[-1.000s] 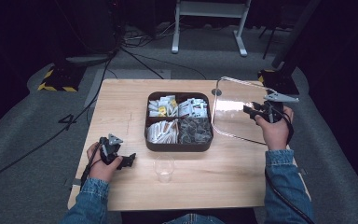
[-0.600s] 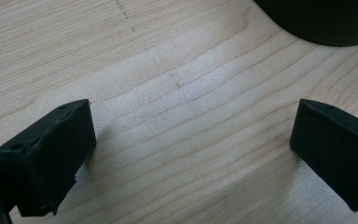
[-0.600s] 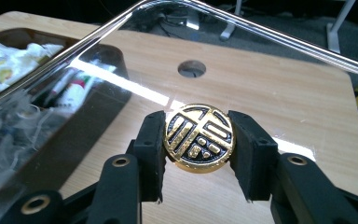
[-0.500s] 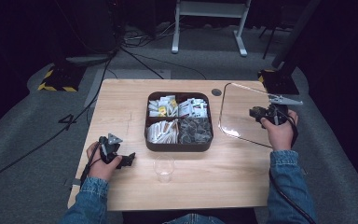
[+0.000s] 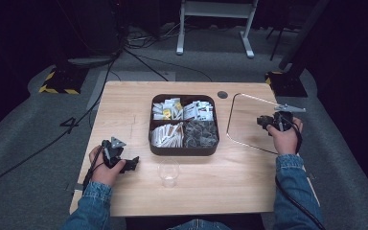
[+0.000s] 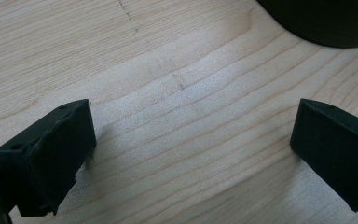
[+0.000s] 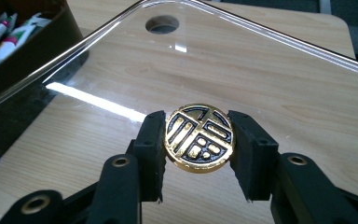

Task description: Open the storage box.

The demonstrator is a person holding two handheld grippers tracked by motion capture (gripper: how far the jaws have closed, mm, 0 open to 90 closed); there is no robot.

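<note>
A clear square lid (image 5: 247, 125) with a round gold knob (image 7: 199, 137) hangs low over the table's right side, beside the tray. My right gripper (image 7: 199, 140) is shut on that knob, one pad on each side of it. In the high view the right gripper (image 5: 263, 121) sits at the lid's right edge. My left gripper (image 5: 133, 163) rests on the table near the front left, open, with bare wood between its jaws (image 6: 191, 154). The black four-compartment tray (image 5: 182, 151) stands uncovered in the middle and holds packets and sachets.
A small clear glass (image 5: 168, 172) stands in front of the tray. A round cable hole (image 5: 223, 95) lies in the tabletop behind the lid. The tray's dark corner (image 6: 326, 23) is just beyond the left gripper. Cables and a stand lie on the floor behind.
My right hand has come down and slightly rightward with the lid, which now lies flatter and closer to the table. The left hand has not moved.
</note>
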